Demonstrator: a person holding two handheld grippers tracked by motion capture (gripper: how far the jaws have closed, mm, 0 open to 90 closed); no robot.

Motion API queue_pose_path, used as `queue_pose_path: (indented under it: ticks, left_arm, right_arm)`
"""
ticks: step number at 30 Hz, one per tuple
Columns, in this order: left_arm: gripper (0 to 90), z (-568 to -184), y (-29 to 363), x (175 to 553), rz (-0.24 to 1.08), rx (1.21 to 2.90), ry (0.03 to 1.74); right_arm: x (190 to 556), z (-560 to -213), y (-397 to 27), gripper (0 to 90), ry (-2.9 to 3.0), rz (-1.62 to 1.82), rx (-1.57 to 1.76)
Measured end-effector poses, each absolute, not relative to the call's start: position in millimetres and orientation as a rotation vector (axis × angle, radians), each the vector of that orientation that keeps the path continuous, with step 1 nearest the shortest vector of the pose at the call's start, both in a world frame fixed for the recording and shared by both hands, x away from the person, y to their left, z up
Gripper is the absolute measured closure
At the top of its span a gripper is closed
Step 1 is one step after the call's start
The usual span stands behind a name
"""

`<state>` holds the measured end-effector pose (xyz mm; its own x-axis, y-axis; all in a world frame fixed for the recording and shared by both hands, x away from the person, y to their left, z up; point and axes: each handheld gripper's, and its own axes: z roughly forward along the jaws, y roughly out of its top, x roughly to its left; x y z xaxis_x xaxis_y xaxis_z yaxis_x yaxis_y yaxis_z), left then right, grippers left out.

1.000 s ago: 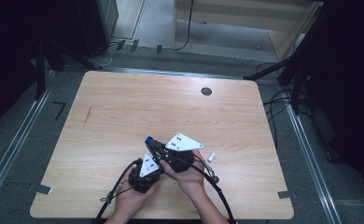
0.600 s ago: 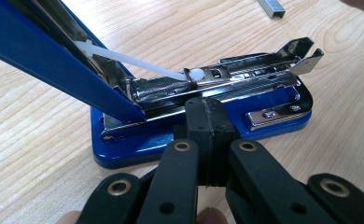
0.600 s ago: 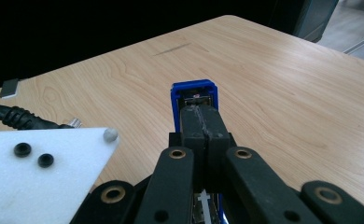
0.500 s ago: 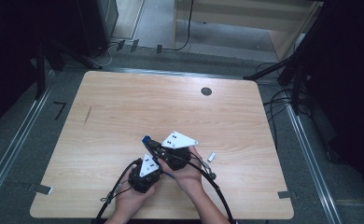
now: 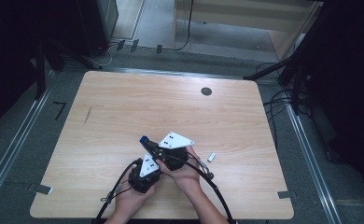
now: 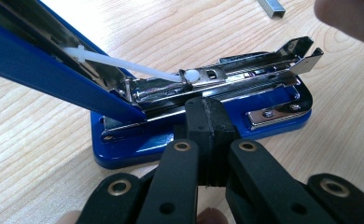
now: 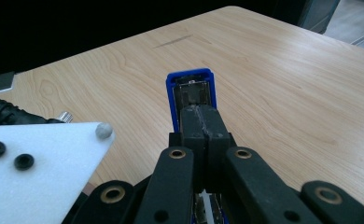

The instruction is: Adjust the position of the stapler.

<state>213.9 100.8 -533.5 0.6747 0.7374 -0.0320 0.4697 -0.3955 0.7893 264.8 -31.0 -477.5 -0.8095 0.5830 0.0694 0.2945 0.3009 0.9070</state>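
The blue metal stapler (image 6: 203, 116), hinged open, is pinched by both closed grippers: left gripper (image 6: 207, 123) across its base, right gripper (image 7: 202, 126) along the raised lid's long axis, w/ a loose staple strip (image 5: 212, 157) lying nearer the right.

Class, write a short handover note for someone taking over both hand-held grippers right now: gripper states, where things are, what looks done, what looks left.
Left hand-held gripper: shut on the stapler's blue base, at the near middle of the table.
Right hand-held gripper: shut on the stapler's raised blue lid.
Stapler: open, metal magazine exposed, white pusher rod visible.
Staple strip: lying loose on the table to the right of the hands.
Done: stapler opened.
Left, probably: load the strip, close the lid.
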Motion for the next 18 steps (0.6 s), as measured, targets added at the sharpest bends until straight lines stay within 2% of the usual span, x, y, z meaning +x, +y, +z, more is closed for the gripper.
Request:
queue_pose_path:
  ticks: [18]
  left_arm:
    - [90.0,-533,101,214,0.412,2.071,0.927]
  right_arm:
    - [277,-494,-20,90.0,2.388,1.446,0.817]
